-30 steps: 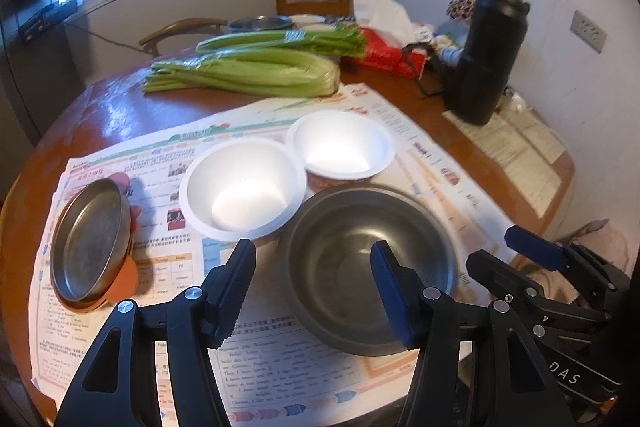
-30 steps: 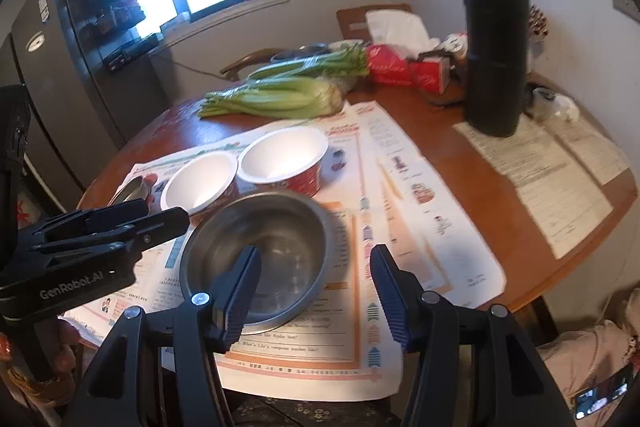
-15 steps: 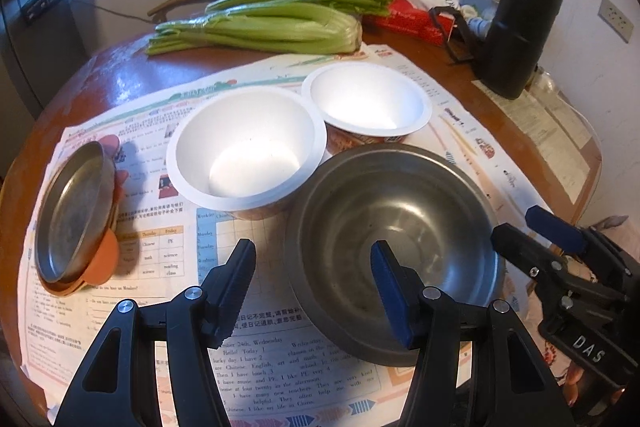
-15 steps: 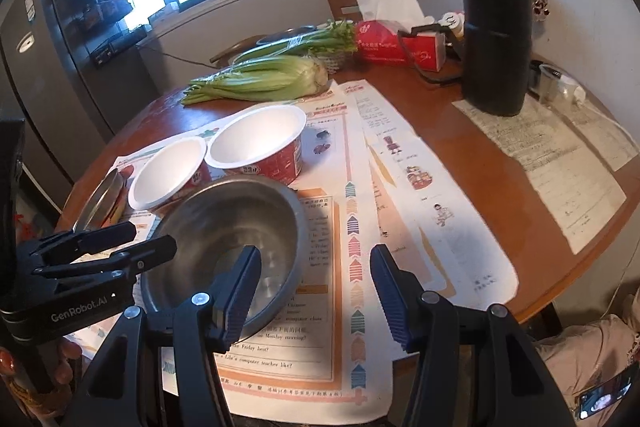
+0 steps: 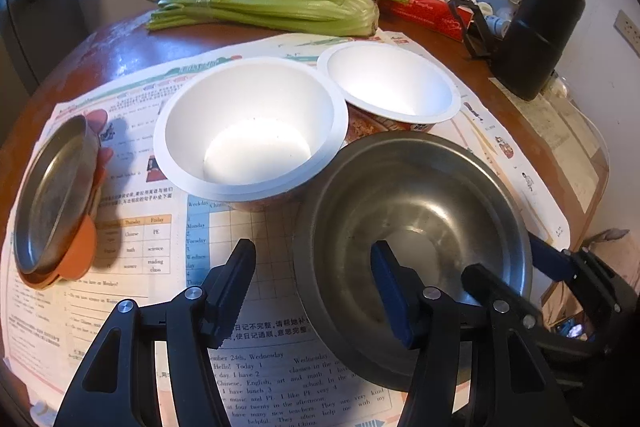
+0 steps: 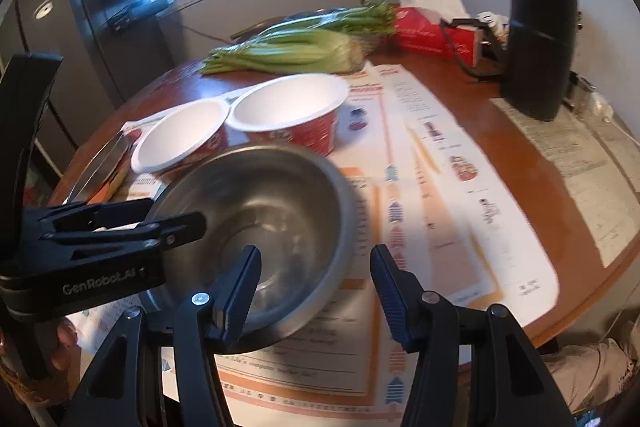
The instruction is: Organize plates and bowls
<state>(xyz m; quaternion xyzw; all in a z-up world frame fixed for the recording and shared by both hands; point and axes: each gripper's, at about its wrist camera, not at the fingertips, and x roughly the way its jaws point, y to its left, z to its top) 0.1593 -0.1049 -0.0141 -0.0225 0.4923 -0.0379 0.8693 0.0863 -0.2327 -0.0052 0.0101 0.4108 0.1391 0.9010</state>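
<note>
My left gripper and right gripper both straddle the steel bowl's rim with jaws parted, gripping nothing; the bowl sits on the paper-covered table beside two white paper bowls.

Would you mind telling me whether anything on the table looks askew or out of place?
Yes: the steel plate at the left sits tilted, propped on an orange dish rather than lying flat. The two white paper bowls and the steel bowl stand upright and empty.

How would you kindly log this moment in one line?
left tongs: open, straddling steel bowl rim | right tongs: open, straddling opposite rim | bowl: on paper
</note>
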